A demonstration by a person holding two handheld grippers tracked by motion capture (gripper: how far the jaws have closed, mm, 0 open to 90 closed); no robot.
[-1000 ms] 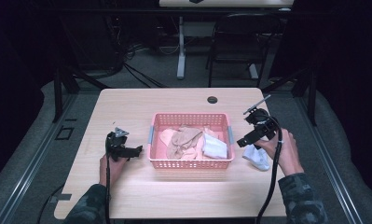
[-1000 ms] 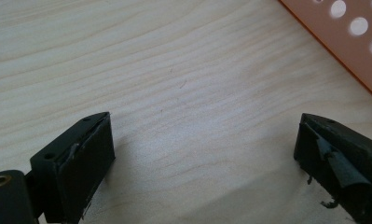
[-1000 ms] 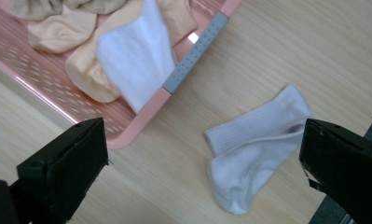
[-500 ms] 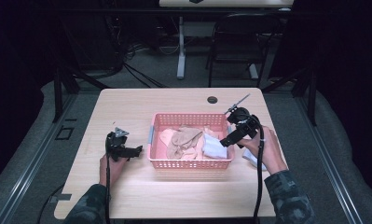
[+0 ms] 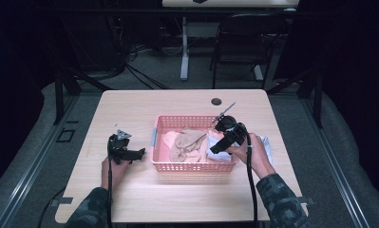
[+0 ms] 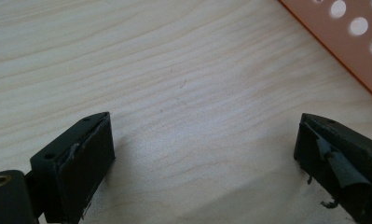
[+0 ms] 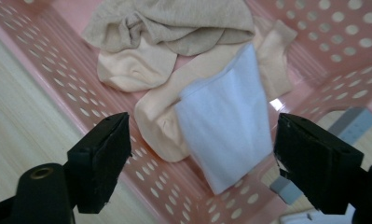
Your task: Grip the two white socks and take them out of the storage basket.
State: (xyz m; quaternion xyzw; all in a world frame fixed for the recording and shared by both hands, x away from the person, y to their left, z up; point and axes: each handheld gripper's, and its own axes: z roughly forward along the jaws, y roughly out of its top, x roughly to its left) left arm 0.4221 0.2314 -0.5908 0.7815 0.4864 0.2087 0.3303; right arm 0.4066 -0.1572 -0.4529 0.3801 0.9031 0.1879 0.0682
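Pink basket point(image 5: 194, 166) rim beneath parted jaws.

A pale wooden table point(image 5: 144, 199) stands on a grey floor point(image 5: 168, 76), lit from above while the room around it falls into darkness. Beyond its far edge stands a black chair point(image 5: 237, 52), beside a white table leg point(image 5: 184, 47). Dark cables point(image 5: 139, 76) trail across the floor, and metal rails point(image 5: 25, 175) run along both sides.

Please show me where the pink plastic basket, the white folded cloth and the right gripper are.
Pink plastic basket point(image 5: 194, 166): high view, near wall.
White folded cloth point(image 7: 225, 126): right gripper view, its middle.
Right gripper point(image 7: 200, 163): right gripper view, midway between its open black fingertips.
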